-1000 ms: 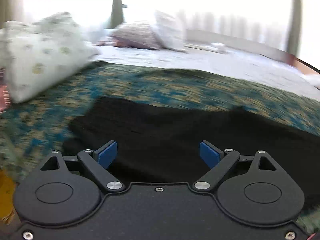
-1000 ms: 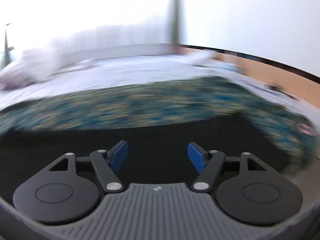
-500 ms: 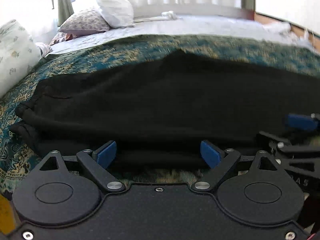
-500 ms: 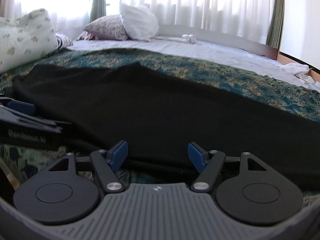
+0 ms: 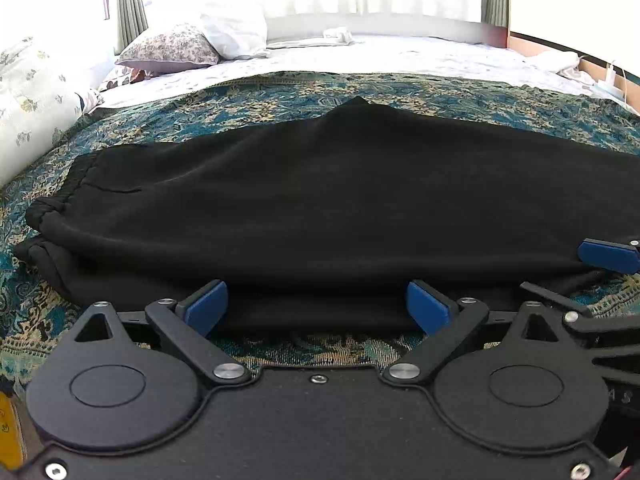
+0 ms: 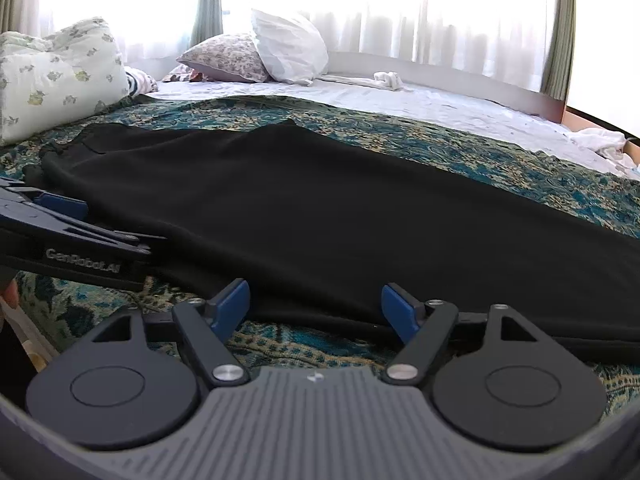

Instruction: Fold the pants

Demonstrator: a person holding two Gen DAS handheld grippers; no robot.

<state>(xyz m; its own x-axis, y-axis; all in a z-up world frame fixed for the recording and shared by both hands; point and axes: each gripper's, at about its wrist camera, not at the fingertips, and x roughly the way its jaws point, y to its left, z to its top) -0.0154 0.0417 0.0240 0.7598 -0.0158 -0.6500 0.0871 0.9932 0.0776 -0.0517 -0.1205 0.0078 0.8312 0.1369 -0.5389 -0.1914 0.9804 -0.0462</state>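
Black pants (image 5: 320, 200) lie lengthwise across a teal patterned bedspread (image 5: 360, 96), with the elastic waistband at the left end. My left gripper (image 5: 316, 306) is low at their near edge. Its jaws are opening, and the folded edge of the pants lies between the blue pads without being pressed. In the right wrist view my right gripper (image 6: 316, 308) stands the same way further along the pants (image 6: 320, 208): jaws opening, cloth edge loose between the pads. Each view shows one blue pad of the other gripper, the left one (image 6: 60, 205) and the right one (image 5: 608, 255).
A floral duvet (image 5: 32, 100) is bunched at the left. Two pillows (image 6: 256, 56) lean at the far left of the bed. Beyond the bedspread lies a white sheet (image 5: 420, 54) with a small rolled cloth (image 6: 388, 80). More white cloth (image 6: 600, 140) sits at the far right edge.
Both views swung from a blurred sweep over the bed to a steady look along the pants. Both grippers came down to the pants' near edge, and their jaws stand slightly wider.
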